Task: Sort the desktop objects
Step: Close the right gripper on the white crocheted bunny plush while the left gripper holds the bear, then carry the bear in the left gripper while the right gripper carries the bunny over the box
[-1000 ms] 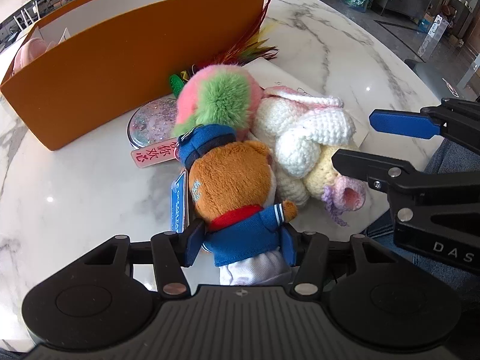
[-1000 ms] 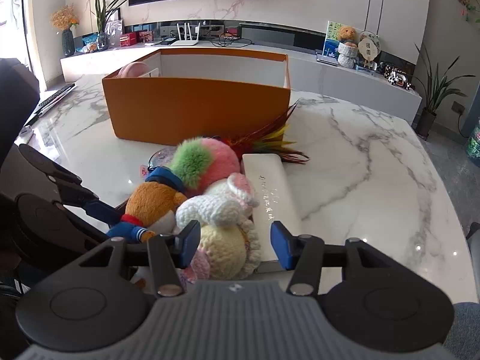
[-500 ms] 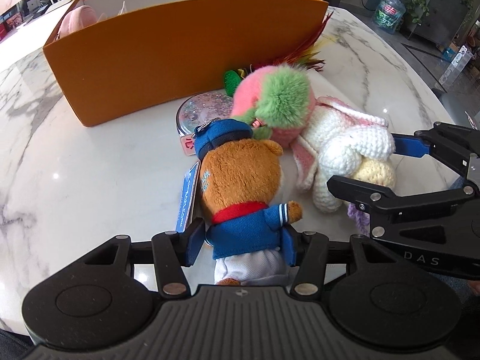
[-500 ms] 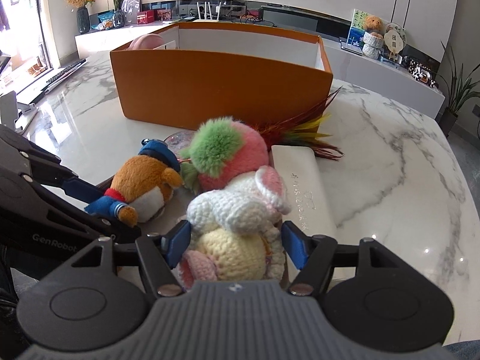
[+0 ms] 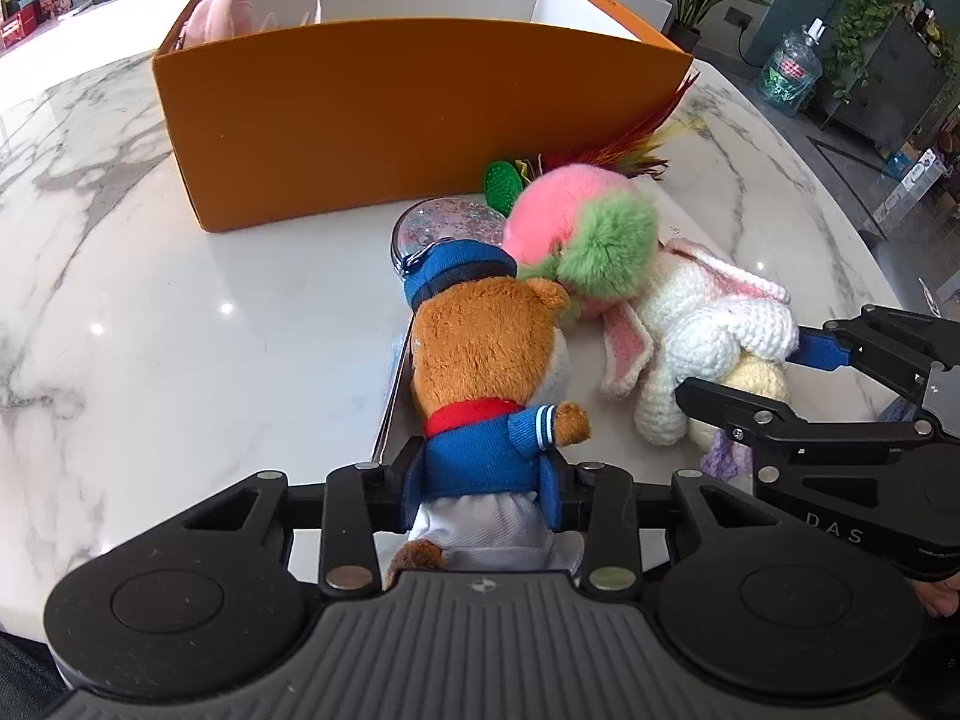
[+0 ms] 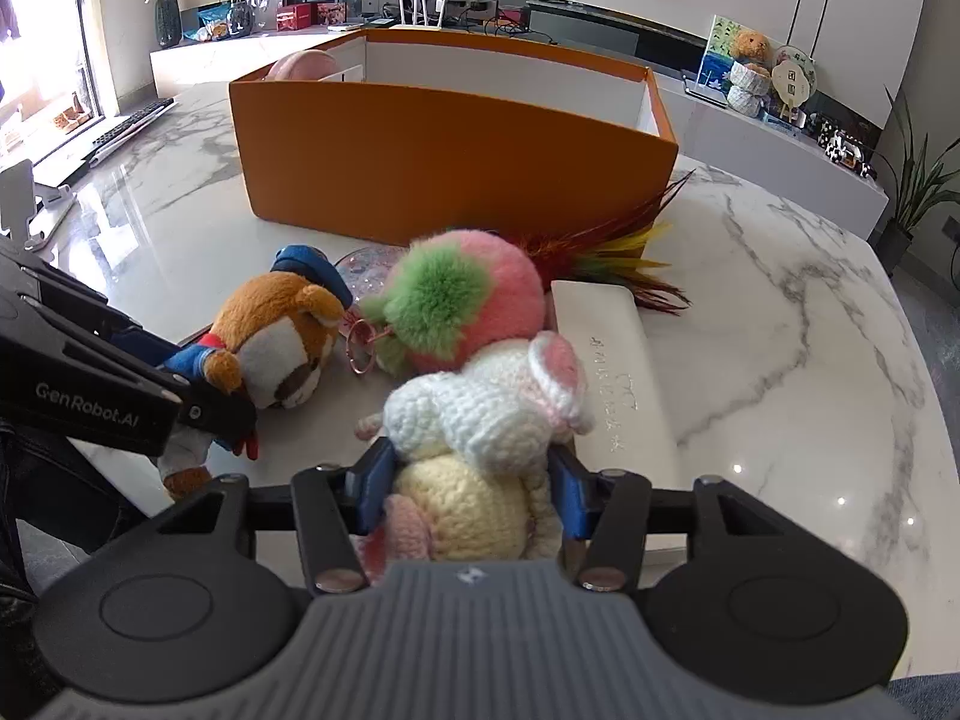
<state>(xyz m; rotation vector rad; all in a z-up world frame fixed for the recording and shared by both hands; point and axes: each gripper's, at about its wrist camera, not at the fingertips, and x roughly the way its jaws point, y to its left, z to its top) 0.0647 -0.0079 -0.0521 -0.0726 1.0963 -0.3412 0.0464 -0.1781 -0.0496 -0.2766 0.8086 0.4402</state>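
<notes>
Left tool (image 5: 483, 501) closing on the plush bear (image 5: 489, 372), blue pads pressed against its blue jacket. Right tool (image 6: 468, 495) closing around the crocheted bunny (image 6: 480, 420), pads touching its yellow body. Both toys lying on the marble tabletop (image 5: 180, 330), touching the pink-green pompom (image 6: 462, 312). Behind them the orange box (image 6: 444, 150), near the feathers (image 6: 612, 246). Beside the bunny, a white case (image 6: 618, 372).
</notes>
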